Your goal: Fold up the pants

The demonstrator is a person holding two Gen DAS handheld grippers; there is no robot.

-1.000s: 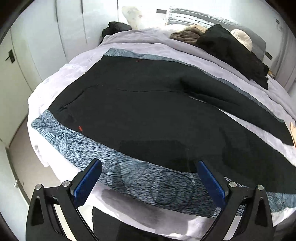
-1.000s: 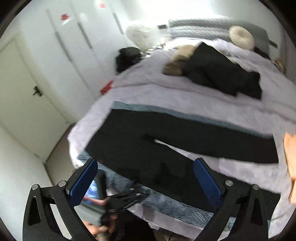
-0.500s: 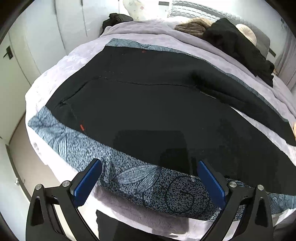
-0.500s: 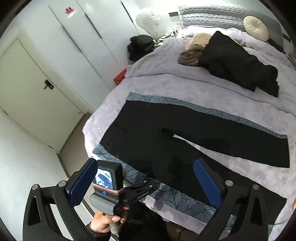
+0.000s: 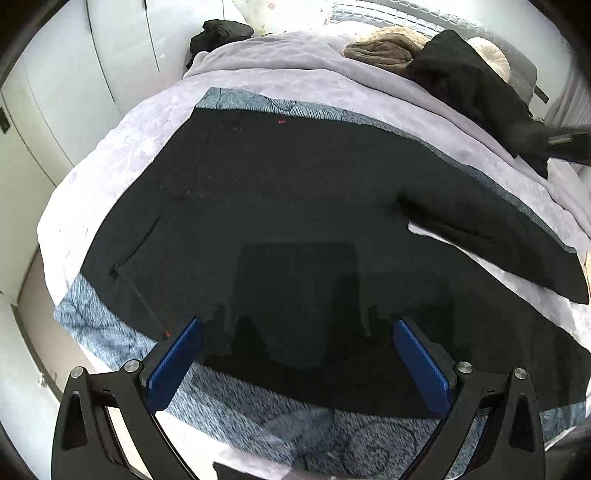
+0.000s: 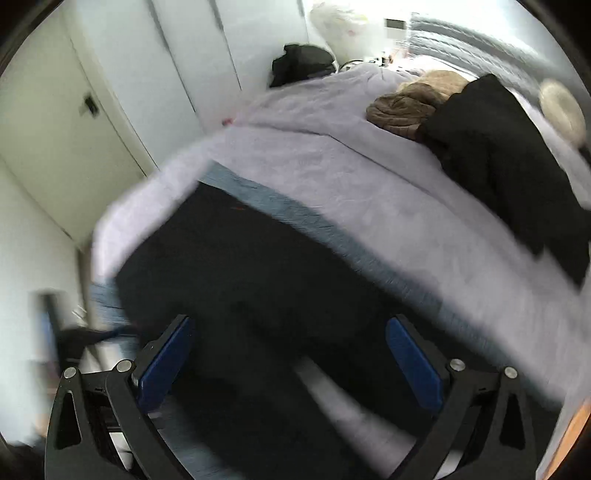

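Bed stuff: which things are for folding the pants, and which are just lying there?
For the job:
black pants, spread flat
left gripper, open
right gripper, open

Just lying about:
black coat
brown knit clothing
round cushion
dark bundle beside the bed

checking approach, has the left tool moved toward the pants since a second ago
Yes. The left tool has come forward and down: the black pants now fill the view and its blue pads sit over their near edge, no longer short of the patterned mat.
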